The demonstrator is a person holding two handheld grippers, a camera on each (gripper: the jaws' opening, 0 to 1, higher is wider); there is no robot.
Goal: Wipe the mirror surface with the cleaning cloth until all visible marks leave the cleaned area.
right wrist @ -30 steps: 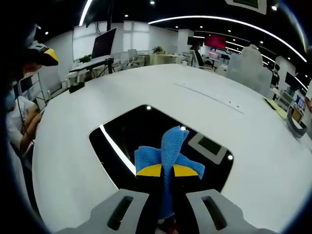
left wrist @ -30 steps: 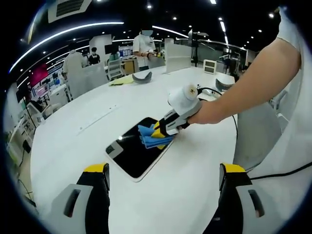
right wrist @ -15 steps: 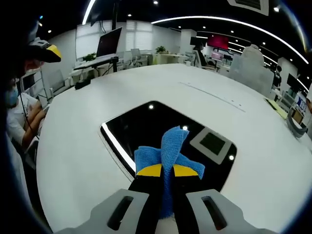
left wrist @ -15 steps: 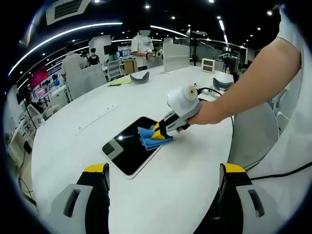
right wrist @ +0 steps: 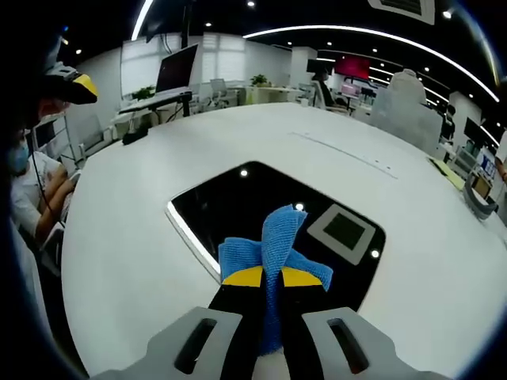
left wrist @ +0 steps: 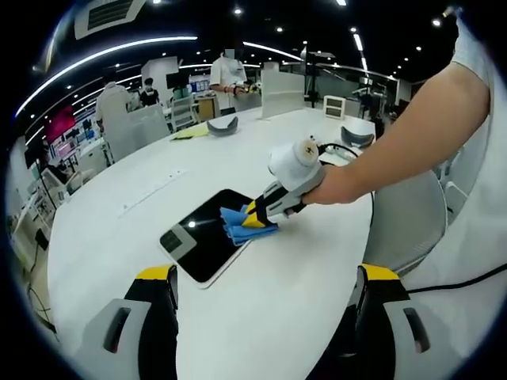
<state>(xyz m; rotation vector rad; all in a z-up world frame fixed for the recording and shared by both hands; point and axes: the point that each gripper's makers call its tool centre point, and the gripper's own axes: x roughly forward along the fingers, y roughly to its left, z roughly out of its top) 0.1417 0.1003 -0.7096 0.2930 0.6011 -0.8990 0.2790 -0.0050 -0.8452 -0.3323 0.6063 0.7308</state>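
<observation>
No words, numbers or signs can be read on anything here; the far screens are too blurry

White rounded surface [left wrist: 238, 317] [right wrist: 119, 261]; dark mirror [left wrist: 198, 237] [right wrist: 238, 210] flat on it; grey curved object [left wrist: 223, 126] and yellow sheet [left wrist: 192, 132] at far edge.

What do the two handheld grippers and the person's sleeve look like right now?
The left gripper has two black jaws with yellow tips, set on light grey housings with dark slots. The right gripper has the same black jaws and yellow tips, plus a white rounded cylindrical body on top and a black cable trailing behind it. The person's sleeve is short and white.
</observation>
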